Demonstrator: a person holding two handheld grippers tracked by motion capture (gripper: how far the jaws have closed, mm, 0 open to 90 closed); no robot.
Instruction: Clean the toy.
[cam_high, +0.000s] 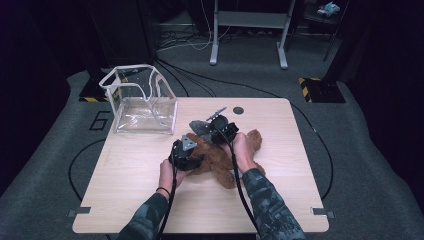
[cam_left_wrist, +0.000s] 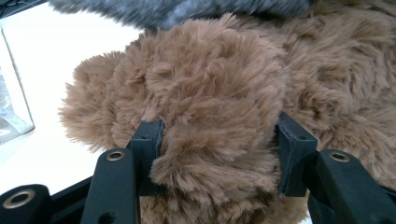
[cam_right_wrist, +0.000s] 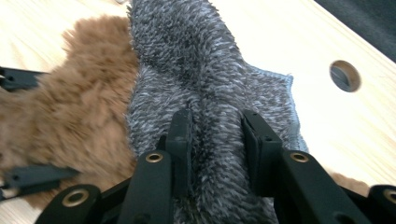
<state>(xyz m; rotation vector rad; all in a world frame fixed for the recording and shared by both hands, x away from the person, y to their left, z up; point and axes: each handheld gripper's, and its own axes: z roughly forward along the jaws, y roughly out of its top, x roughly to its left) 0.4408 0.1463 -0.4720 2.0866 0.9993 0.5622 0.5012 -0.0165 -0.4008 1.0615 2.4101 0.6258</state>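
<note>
Mid-desk, the left gripper (cam_left_wrist: 217, 154) has its jaws half-closed around a lobe of the brown plush toy (cam_high: 220, 157); the right gripper (cam_right_wrist: 215, 140) pinches a fold of the grey fur piece (cam_right_wrist: 201, 74). Fur may slip (soft pile). The desk (cam_high: 280, 200) is open near and right; the clear bag (cam_high: 142, 112) crowds far left.

Both forearms wear dark camouflage-patterned sleeves, and a thin dark band circles the left wrist. The left gripper (cam_high: 186, 155) is black and carries a grey three-cornered plate on top; the right gripper (cam_high: 220, 127) is black too, with a grey plate. A black cable trails from each. Their fingers (cam_left_wrist: 147, 140) are matte black, blocky bars, with brass-coloured rivets at the joints.
</note>
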